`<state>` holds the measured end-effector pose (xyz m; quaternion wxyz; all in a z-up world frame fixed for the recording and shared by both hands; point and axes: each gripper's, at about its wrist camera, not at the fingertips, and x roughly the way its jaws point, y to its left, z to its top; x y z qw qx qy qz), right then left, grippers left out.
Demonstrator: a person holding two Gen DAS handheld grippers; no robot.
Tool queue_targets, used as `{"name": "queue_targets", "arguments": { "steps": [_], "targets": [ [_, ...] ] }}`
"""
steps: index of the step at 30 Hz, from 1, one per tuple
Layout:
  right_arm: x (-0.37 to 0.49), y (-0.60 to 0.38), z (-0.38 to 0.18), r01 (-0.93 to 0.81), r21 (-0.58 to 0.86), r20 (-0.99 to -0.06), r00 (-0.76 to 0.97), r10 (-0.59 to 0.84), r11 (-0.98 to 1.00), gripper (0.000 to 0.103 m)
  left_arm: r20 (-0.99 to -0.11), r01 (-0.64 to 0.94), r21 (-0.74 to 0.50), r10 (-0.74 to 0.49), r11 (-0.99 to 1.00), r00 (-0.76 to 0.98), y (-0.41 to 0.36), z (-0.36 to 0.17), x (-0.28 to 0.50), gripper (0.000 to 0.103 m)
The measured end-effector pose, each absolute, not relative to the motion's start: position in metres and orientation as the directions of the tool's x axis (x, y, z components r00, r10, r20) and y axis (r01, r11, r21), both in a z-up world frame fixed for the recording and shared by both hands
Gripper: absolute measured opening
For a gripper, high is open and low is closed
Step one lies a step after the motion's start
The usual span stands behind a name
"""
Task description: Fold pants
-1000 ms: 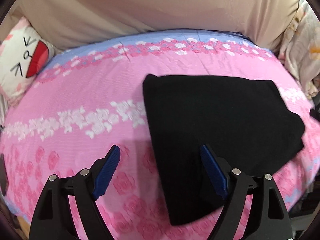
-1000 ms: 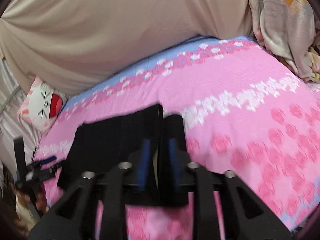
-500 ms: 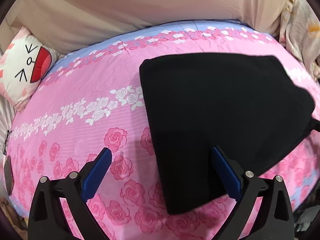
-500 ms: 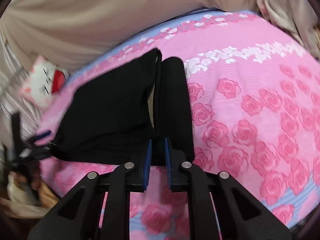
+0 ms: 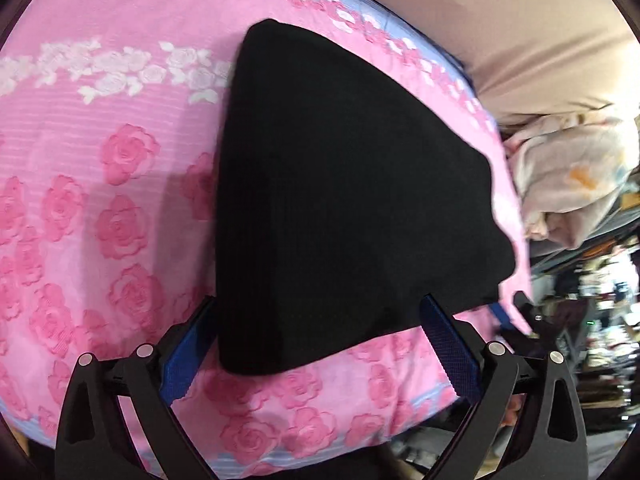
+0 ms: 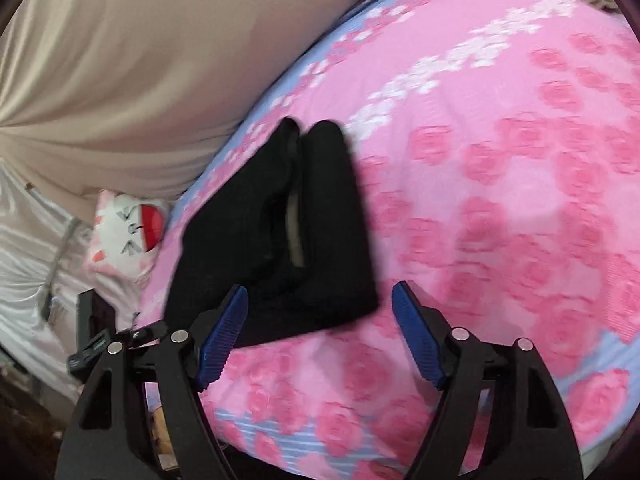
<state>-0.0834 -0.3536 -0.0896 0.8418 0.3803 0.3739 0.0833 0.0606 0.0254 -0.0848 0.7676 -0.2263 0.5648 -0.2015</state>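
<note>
I see the pants (image 5: pixel 340 200) as a compact black bundle lying flat on the bed (image 5: pixel 100 200), close to its near edge and well away from the pillow (image 6: pixel 128 236) at the far left corner. In the right wrist view the bundle shows two thick layers, one upon the other, with a narrow gap between them along the open side, so I judge that the folding itself is nearly done or done.

My left gripper (image 5: pixel 320 340) has its fingers spread wide and holds nothing. The near corner of the pants lies between the two blue pads (image 5: pixel 448 348), but the cloth rests on the bed and I cannot tell if the left pad touches it.

My right gripper (image 6: pixel 320 332) is also wide open and empty. The near edge of the bundle is just beyond its left pad (image 6: pixel 222 338), and the picture is somewhat blurred, so the exact contact is not clear to me.

I judge the step in hand as the release after the last fold, or a check of the result. What the next move calls for depends on this: if the bundle is accepted, I only need to draw both grippers back without catching the top layer. If one more fold or a tidy-up is wanted, I must close on both layers together at the near edge, because the top layer can slide off the lower one.
</note>
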Motion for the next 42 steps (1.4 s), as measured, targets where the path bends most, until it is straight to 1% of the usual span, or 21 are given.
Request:
{"name": "queue_targets", "arguments": {
  "steps": [2,4,8,10,11,14,16,23,34,36,39,42],
  "targets": [
    [-0.077,-0.352,-0.089,0.148,0.694,-0.573,0.705,0.417,0.704,0.077,-0.758,0.034,-0.608,-0.593,0.793,0.272,0.027,-0.088,0.064,0.097],
    [-0.072,-0.351,-0.089,0.157,0.695,-0.575,0.708,0.411,0.701,0.077,-0.772,0.035,-0.585,-0.570,0.810,0.282,0.023,-0.085,0.066,0.097],
    [-0.066,-0.346,-0.087,0.178,0.672,-0.599,0.701,0.386,0.719,0.077,-0.860,0.072,-0.400,-0.401,0.914,0.314,-0.001,-0.077,0.064,0.097],
    [-0.064,-0.344,-0.087,0.179,0.666,-0.604,0.699,0.382,0.724,0.079,-0.889,0.097,-0.271,-0.288,0.958,0.355,-0.013,-0.074,0.064,0.097],
    [-0.065,-0.343,-0.088,0.178,0.662,-0.606,0.699,0.380,0.728,0.081,-0.893,0.119,-0.204,-0.235,0.972,0.385,-0.021,-0.072,0.062,0.098],
    [-0.062,-0.340,-0.088,0.184,0.646,-0.622,0.690,0.371,0.741,0.082,-0.884,0.161,-0.064,-0.131,0.985,0.450,-0.036,-0.067,0.058,0.098],
    [-0.059,-0.339,-0.088,0.189,0.648,-0.624,0.687,0.372,0.738,0.083,-0.877,0.170,-0.018,-0.097,0.985,0.470,-0.042,-0.066,0.057,0.098],
    [-0.047,-0.328,-0.088,0.189,0.641,-0.630,0.683,0.370,0.744,0.093,-0.878,0.165,-0.015,-0.092,0.986,0.470,-0.039,-0.070,0.057,0.098],
    [-0.043,-0.331,-0.090,0.165,0.639,-0.625,0.680,0.382,0.751,0.094,-0.877,0.167,-0.016,-0.094,0.986,0.471,-0.039,-0.070,0.058,0.098],
    [-0.045,-0.332,-0.090,0.157,0.642,-0.622,0.679,0.390,0.750,0.093,-0.878,0.169,-0.034,-0.110,0.985,0.466,-0.038,-0.071,0.059,0.098],
    [-0.047,-0.335,-0.091,0.150,0.654,-0.612,0.681,0.402,0.742,0.094,-0.884,0.165,-0.093,-0.158,0.982,0.440,-0.031,-0.074,0.062,0.098],
    [-0.044,-0.333,-0.091,0.157,0.647,-0.620,0.678,0.395,0.746,0.094,-0.890,0.142,-0.177,-0.220,0.974,0.398,-0.024,-0.079,0.069,0.098]
  ]
}}
